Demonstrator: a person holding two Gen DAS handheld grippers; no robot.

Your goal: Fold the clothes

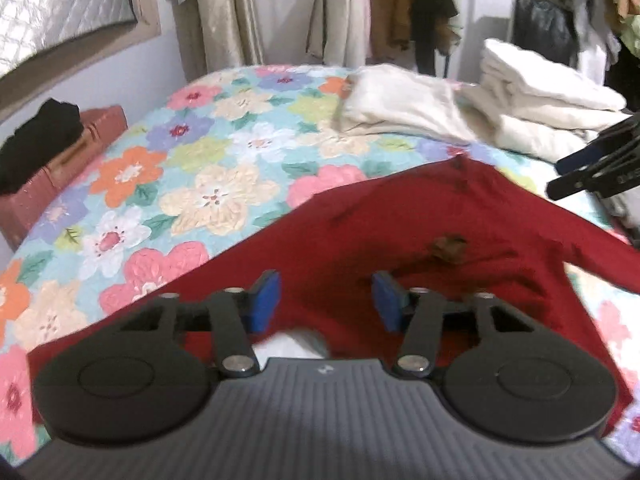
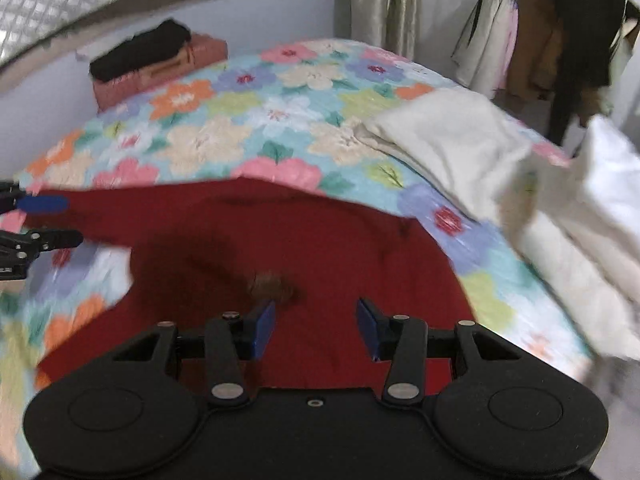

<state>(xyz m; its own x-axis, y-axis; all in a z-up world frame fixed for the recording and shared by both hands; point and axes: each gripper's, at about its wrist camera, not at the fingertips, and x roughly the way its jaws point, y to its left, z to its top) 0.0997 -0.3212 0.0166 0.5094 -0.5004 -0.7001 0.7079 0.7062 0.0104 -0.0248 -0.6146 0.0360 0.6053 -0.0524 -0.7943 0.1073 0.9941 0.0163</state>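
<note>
A red garment (image 1: 400, 232) lies spread on the floral bedspread (image 1: 192, 168), with a small brown patch (image 1: 450, 246) near its middle. It also shows in the right wrist view (image 2: 312, 240). My left gripper (image 1: 325, 300) is open and empty, just above the garment's near part. My right gripper (image 2: 316, 326) is open and empty, over the garment near the brown patch (image 2: 272, 284). The right gripper shows at the right edge of the left wrist view (image 1: 592, 164). The left gripper shows at the left edge of the right wrist view (image 2: 36, 220).
A folded cream cloth (image 1: 400, 100) and a stack of white folded cloths (image 1: 548, 100) lie at the bed's far right. A black item on a pink box (image 1: 52, 148) sits by the wall. Clothes hang on a rack (image 1: 380, 12) behind the bed.
</note>
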